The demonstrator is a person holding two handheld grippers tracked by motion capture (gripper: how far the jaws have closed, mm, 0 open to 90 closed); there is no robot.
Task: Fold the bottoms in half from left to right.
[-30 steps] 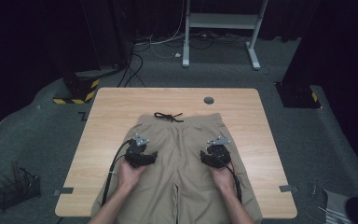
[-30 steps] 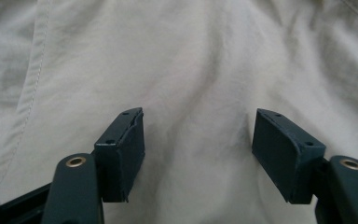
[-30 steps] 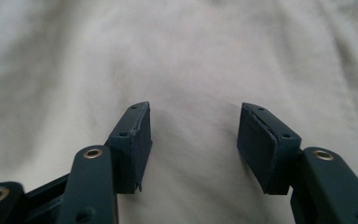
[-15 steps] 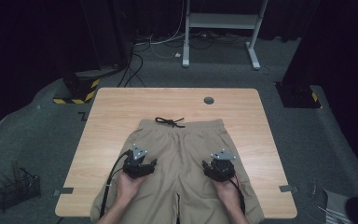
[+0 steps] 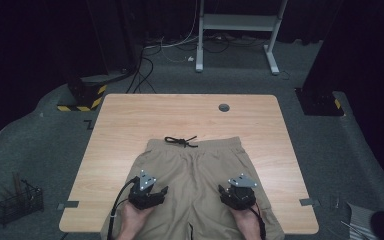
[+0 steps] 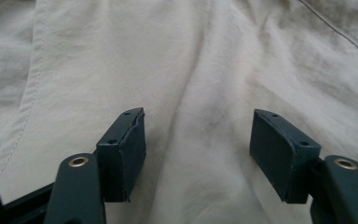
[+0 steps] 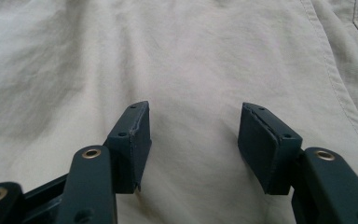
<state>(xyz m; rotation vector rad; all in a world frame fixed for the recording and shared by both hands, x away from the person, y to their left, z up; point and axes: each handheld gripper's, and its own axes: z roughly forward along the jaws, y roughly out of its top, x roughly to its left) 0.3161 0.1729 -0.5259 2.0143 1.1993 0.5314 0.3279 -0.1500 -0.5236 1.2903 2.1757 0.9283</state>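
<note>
Khaki shorts lie flat on the wooden table, waistband at the far side with a black drawstring knotted on it. My left gripper sits over the shorts' left leg, my right gripper over the right leg, both near the table's front edge. Along the left gripper the jaws stand wide apart above smooth, lightly creased cloth, gripping nothing. The right gripper is likewise open over the fabric, with a stitched seam running past on its right.
A round grommet is set in the table's far edge. A white desk frame and cables stand on the floor beyond. A black wire basket sits on the floor at the left.
Both hands have drawn back toward the near edge of the table, sliding from below the waistband down over the legs of the shorts. The shorts lie as before.
</note>
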